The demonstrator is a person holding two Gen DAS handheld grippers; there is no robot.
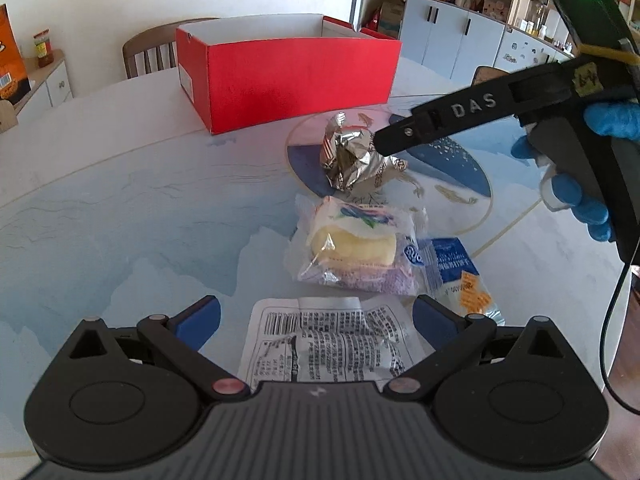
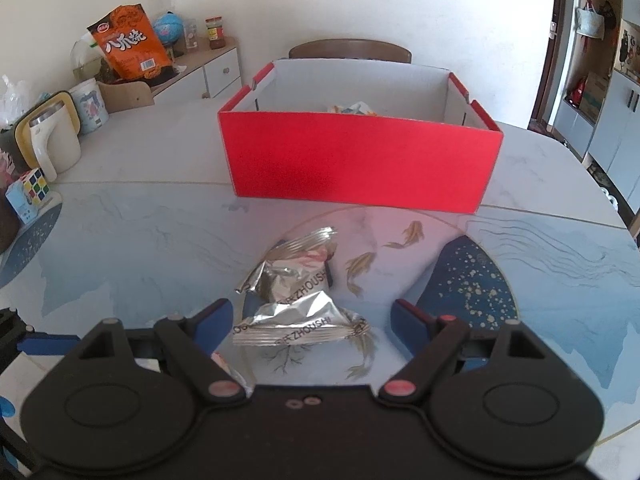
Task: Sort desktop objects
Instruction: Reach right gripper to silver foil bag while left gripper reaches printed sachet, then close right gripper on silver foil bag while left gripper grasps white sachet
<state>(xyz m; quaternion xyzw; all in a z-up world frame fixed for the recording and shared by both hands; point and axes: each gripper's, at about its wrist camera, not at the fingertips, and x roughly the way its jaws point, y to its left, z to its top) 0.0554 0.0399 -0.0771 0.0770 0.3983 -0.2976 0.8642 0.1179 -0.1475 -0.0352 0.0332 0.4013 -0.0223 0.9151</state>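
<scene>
A crumpled silver foil wrapper (image 2: 294, 300) lies between the open fingers of my right gripper (image 2: 312, 320), on the table's round fish pattern. Seen from the left wrist, the same foil wrapper (image 1: 352, 156) sits under the tip of the right gripper's finger (image 1: 400, 138), which a blue-gloved hand (image 1: 592, 200) holds. My left gripper (image 1: 316, 322) is open around a white printed packet (image 1: 324, 344). Beyond it lie a clear bag with yellow snacks (image 1: 352, 248) and a blue-and-white packet (image 1: 460, 276). The red open box (image 2: 360, 160) stands behind, with a wrapper (image 2: 352, 109) inside.
A wooden chair (image 2: 350, 50) stands behind the box. At the table's left edge are a white mug (image 2: 52, 144), a Rubik's cube (image 2: 36, 186) and a blue tissue pack (image 2: 20, 204). A sideboard (image 2: 192, 72) holds an orange snack bag (image 2: 128, 40). Cabinets (image 1: 452, 36) line the right.
</scene>
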